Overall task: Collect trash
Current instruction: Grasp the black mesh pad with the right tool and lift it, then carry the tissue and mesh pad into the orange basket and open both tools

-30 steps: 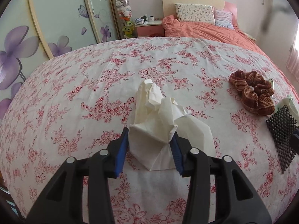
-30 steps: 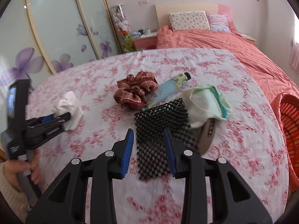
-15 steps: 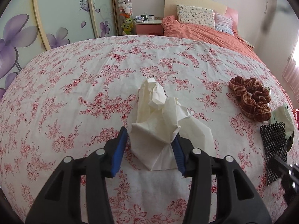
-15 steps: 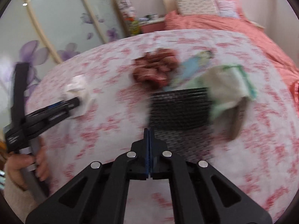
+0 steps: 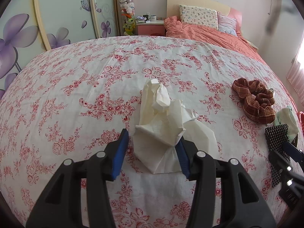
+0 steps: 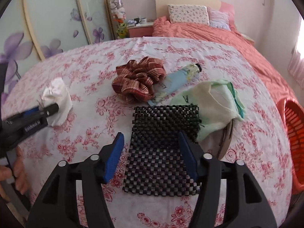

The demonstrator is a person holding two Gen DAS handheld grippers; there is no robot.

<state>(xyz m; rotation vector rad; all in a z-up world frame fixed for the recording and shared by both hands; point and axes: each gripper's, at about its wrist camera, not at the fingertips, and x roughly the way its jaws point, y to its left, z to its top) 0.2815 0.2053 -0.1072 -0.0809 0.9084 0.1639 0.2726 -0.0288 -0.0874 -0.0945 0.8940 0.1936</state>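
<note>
Presently the left gripper (image 5: 152, 148) straddles a crumpled white tissue (image 5: 167, 125) on the floral cloth (image 5: 76, 95), the right pad touching paper, the left pad just clear, so no firm pinch yet; the right gripper (image 6: 152, 150), jaws just sprung apart, stands spread over a black mesh mat (image 6: 163, 144) without clamping it. Nothing appears collected: the tissue lies unlifted and the orange basket (image 6: 292, 129) at the table's right edge shows no contents from here. Scrunchie (image 6: 138, 83), tube (image 6: 180, 79) and pale green packet (image 6: 214, 106) remain, with a bed (image 5: 209, 32) and flowered wardrobe doors (image 5: 57, 15) behind.
</note>
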